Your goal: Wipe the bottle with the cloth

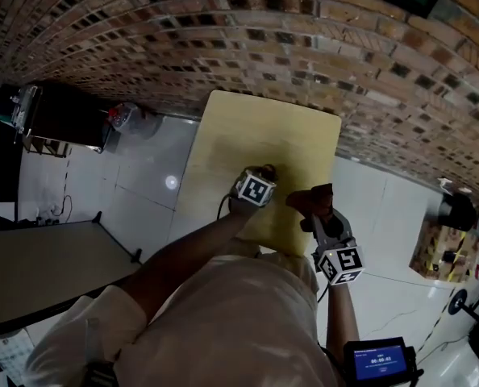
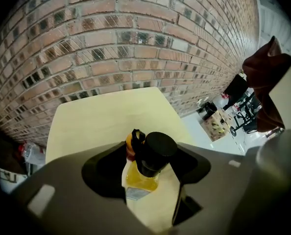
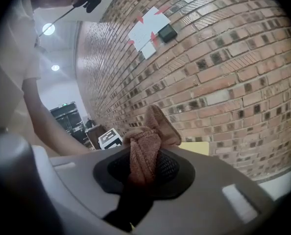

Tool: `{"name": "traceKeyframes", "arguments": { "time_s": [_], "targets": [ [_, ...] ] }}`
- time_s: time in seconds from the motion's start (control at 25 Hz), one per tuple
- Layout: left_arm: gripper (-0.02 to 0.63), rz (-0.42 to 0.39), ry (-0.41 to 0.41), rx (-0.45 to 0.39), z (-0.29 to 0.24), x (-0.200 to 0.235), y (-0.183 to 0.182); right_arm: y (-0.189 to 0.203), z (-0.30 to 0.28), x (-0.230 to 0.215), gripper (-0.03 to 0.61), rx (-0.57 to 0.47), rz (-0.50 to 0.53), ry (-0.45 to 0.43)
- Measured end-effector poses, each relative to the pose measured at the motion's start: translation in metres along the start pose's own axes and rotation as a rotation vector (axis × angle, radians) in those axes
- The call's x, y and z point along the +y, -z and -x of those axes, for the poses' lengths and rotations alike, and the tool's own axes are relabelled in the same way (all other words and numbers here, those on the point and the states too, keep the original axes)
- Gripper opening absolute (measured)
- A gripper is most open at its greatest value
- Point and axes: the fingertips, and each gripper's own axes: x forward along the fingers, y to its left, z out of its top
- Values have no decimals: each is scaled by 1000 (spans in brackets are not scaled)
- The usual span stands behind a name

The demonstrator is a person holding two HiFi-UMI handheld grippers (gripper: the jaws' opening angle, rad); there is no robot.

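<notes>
**Brick wall (image 1: 304, 47), yellow table (image 1: 256, 135): wiping not begun**

Above the table's near half, the left gripper (image 2: 154, 166) has its jaws closed, fairly wide, on the bottle (image 2: 141, 177), black cap (image 2: 157, 148) pointing down to the table. Over the table's near edge, the right gripper (image 3: 144, 173) pinches the brown cloth (image 3: 144, 155). Best, I think: bring cloth against the bottle's side, keep both grips firm.

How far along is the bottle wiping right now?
Done: the right gripper has the cloth pinched, and the left gripper appears clamped on the bottle. In hand: lining the two up; the cloth hangs apart from the bottle, not touching it. Left: all the wiping.
</notes>
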Motion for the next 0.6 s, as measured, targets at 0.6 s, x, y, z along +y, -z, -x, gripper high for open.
{"name": "traceKeyframes", "arguments": {
  "time_s": [0.6],
  "targets": [
    [183, 157, 38, -103, 14, 20, -20, 25, 3, -53, 75, 24, -75, 13]
  ]
}}
